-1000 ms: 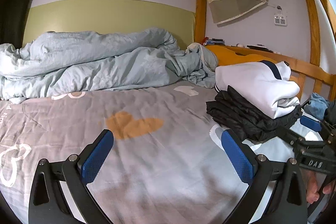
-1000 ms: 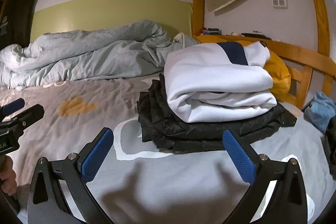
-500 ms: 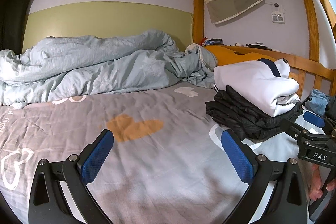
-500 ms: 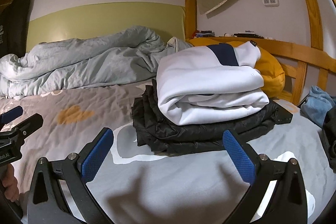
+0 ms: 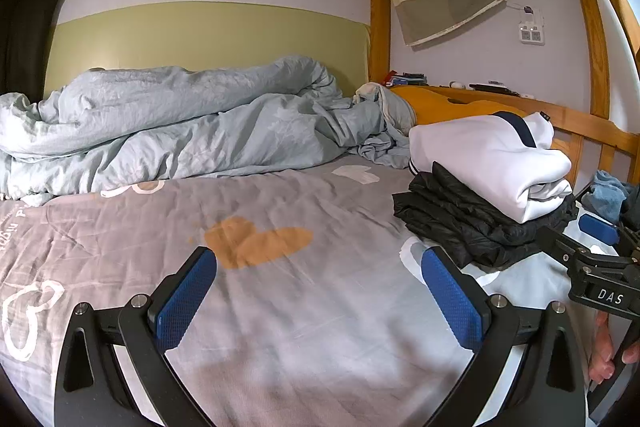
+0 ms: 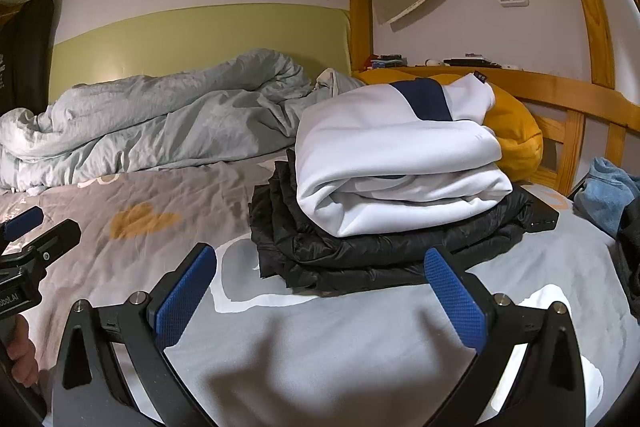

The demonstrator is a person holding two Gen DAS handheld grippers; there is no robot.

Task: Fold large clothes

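Left wrist view shows our left gripper with its blue pads spread wide apart, holding nothing, hovering over the grey heart-print sheet. We take the folded stack as our landmark: a white sweatshirt with a navy stripe lies folded on top of a folded black jacket, and both rest on the sheet. Our left gripper sits well to the left of that stack and nearer the camera. Behind and left of the stack, a crumpled pale-blue duvet lies along the green wall panel. Just behind the stack is a mustard-yellow cushion, against the wooden rail.

From the right wrist view, our right gripper is also spread wide and empty, in front of the stack with the black jacket's front edge just beyond its fingertips, not touching. Right of the stack, near the rail, lies a blue cloth. Each hand shows partly at a frame edge, gripping a handle.
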